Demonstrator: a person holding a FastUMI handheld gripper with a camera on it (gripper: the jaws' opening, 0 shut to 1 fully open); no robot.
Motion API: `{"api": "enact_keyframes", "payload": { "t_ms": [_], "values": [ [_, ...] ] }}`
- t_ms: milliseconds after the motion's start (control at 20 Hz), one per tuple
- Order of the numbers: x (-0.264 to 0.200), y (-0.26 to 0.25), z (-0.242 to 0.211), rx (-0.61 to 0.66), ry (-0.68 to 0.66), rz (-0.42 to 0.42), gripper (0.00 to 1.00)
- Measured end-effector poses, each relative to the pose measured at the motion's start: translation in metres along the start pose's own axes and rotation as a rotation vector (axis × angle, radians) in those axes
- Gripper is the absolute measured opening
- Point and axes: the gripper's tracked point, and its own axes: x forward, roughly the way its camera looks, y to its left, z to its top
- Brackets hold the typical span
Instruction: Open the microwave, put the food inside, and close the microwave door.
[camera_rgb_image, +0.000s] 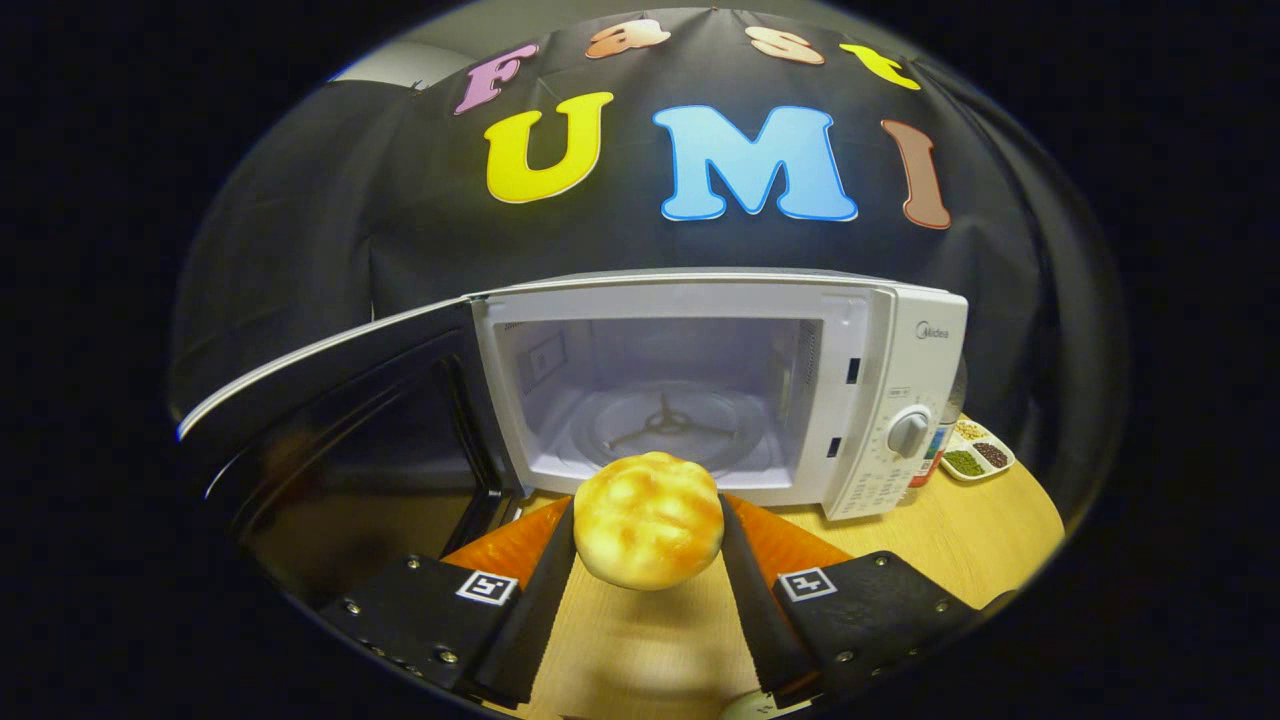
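While the gripper (648, 550) pinches a round golden bread roll (648, 520) between its 2 fingers (545, 590), the roll hangs above the wooden surface (940, 540), just near of the white microwave (700, 390). Its door (330, 400) is swung wide open to the left, showing the glass turntable (665, 425) inside the far cavity. At the microwave's right side sits the control dial (908, 433), and further right a small divided dish (978, 450) of spices rests on the surface.
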Motion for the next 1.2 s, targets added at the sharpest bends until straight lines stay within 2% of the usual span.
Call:
{"api": "enact_keyframes", "payload": {
  "t_ms": [500,800,1100,1200],
  "values": [
    [0.093,-0.009,0.023,0.082,-0.048,-0.046,0.8],
    [0.15,-0.027,0.034,0.046,-0.111,-0.164,0.8],
    [0.168,-0.017,0.004,0.072,-0.017,-0.133,0.8],
    [0.168,-0.012,0.0,0.075,-0.008,-0.11,0.85]
  ]
}}
